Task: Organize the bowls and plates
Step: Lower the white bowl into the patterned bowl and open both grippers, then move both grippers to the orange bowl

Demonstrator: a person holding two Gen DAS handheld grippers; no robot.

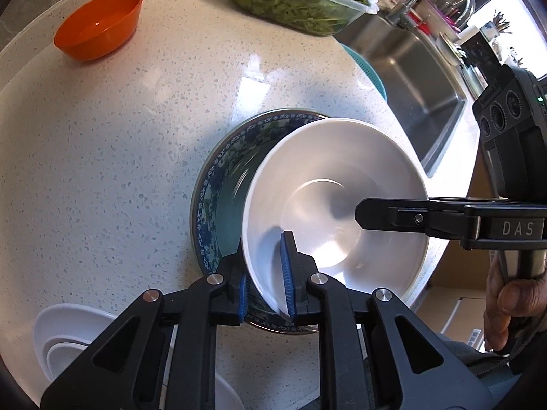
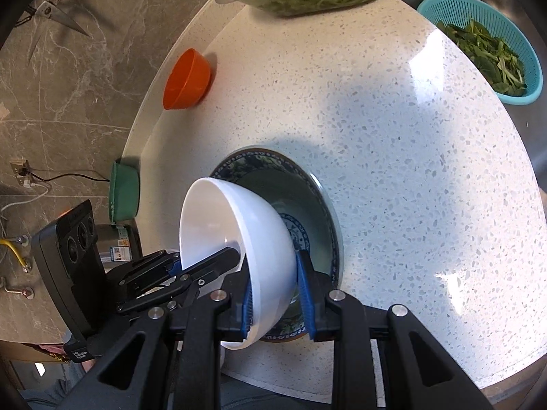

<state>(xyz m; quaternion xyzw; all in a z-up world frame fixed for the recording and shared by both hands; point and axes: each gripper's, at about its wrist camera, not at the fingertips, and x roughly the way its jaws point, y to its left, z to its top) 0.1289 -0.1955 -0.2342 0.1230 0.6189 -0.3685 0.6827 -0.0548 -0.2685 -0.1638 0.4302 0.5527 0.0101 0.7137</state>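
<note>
**Holding the white bowl tipped over the patterned plate**

Gripping the white bowl (image 1: 336, 205) by its rim, I have it tilted above the blue-patterned plate (image 1: 218, 174), which lies flat on the bench (image 1: 136, 119). I judge the tilt comes from pinching only the near edge: the far side hangs free, so the bowl leans with its mouth turned toward my left. The plate sits under it as the likely base of a stack, so lowering the bowl onto its middle looks like the step in hand.

My left hand-held gripper (image 1: 268, 283) is closed down to a narrow gap, one blue pad (image 1: 286, 273) inside the bowl and the other outside, clamping the wall between them. My right hand-held gripper (image 2: 278, 294) is open wider; its pads flank the bowl's rounded outside, the left one looking pressed to the wall, the right one beside the curve, and I cannot tell whether it truly bears any load. From the left wrist view its fingers reach over the bowl's mouth from the right.

Beyond the plate, an orange bowl (image 1: 99, 25) stands well apart near the wall. More white dishes (image 1: 65, 338) are nested just left of the plate, close to me. A teal colander (image 2: 485, 44) of greens sits far right of the plate, toward the sink (image 1: 413, 82)
</note>
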